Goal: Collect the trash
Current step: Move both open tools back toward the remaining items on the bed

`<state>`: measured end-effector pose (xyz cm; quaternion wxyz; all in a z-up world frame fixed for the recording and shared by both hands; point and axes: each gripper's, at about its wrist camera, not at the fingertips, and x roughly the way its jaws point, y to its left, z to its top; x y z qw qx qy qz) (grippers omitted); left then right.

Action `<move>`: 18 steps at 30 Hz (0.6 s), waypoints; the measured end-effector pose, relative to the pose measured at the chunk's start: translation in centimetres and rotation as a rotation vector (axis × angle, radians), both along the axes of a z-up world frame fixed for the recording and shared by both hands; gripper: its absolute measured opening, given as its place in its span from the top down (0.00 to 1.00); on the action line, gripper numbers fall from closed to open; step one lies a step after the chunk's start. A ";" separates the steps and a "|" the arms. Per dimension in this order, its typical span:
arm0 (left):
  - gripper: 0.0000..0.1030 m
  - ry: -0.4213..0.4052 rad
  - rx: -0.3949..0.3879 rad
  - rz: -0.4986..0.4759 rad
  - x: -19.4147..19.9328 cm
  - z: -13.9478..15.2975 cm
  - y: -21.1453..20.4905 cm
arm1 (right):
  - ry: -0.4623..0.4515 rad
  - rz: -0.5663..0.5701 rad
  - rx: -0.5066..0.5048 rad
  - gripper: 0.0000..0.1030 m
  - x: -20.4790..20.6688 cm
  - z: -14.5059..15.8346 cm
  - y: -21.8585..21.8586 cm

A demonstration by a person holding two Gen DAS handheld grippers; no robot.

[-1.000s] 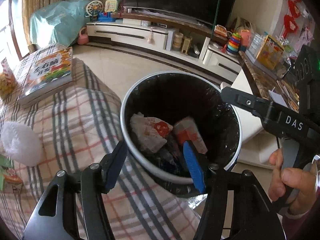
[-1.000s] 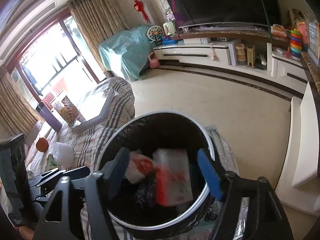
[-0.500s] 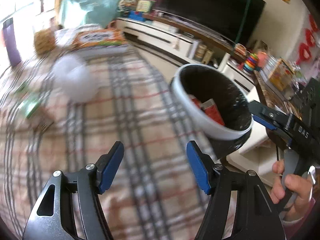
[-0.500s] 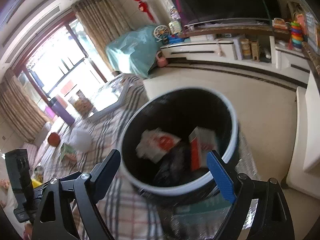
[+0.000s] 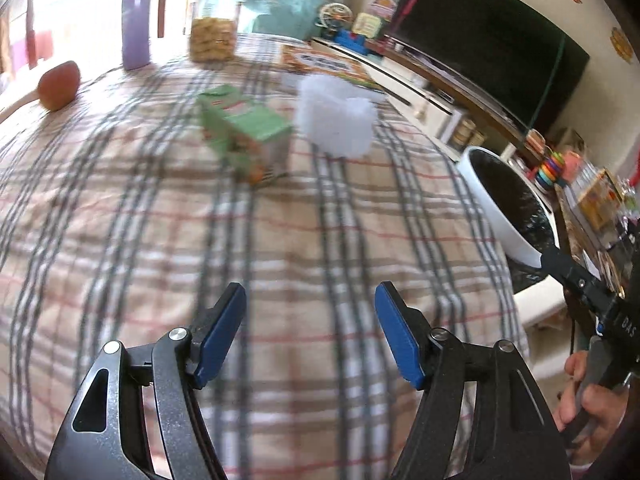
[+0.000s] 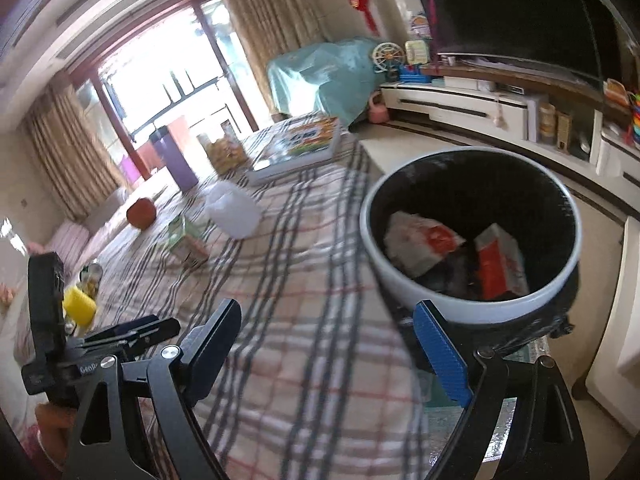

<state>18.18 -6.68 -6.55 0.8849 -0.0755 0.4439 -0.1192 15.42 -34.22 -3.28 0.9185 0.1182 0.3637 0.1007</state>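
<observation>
My left gripper (image 5: 310,300) hangs open over the plaid tablecloth (image 5: 160,240), with nothing between its blue pads. Ahead of it lie a green carton (image 5: 244,136) on its side and a crumpled white plastic piece (image 5: 336,120). My right gripper (image 6: 328,316) is also open and empty, low beside the black-lined white trash bin (image 6: 500,310). Inside the bin lie a white-and-red wrapper (image 6: 420,240) and a red-and-white box (image 6: 500,264). In the right wrist view the carton (image 6: 184,240) and the white plastic (image 6: 236,212) sit far left on the table.
At the table's far end stand a purple bottle (image 5: 136,20) and a snack jar (image 5: 212,28), with an orange fruit (image 5: 60,84) and a picture book (image 6: 300,148). A yellow object (image 6: 78,304) lies at the left. The bin (image 5: 492,208) stands off the table's right edge.
Both grippers have swung left, away from above the bin and over the table. The right jaws have widened, and the red-and-white box seen between them lies in the bin.
</observation>
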 end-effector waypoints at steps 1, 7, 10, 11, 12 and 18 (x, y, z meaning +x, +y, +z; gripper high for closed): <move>0.33 -0.002 -0.001 0.008 -0.2 -0.1 0.5 | -0.002 0.013 -0.009 0.13 0.0 0.0 0.7; 0.32 0.003 -0.005 0.060 -0.6 -0.5 2.9 | -0.009 0.082 -0.018 0.13 0.9 0.0 3.5; 0.32 0.010 -0.004 0.073 -0.3 -0.7 3.6 | -0.032 0.108 -0.018 0.13 1.7 0.2 4.4; 0.32 0.010 -0.005 0.076 -0.2 -0.7 3.7 | -0.045 0.116 -0.018 0.13 2.0 0.3 4.6; 0.32 0.010 -0.005 0.078 0.0 -0.8 3.8 | -0.052 0.127 -0.013 0.13 2.3 0.4 4.8; 0.29 0.003 0.003 0.077 2.3 -0.7 3.0 | -0.039 0.210 0.001 0.14 6.2 0.2 5.9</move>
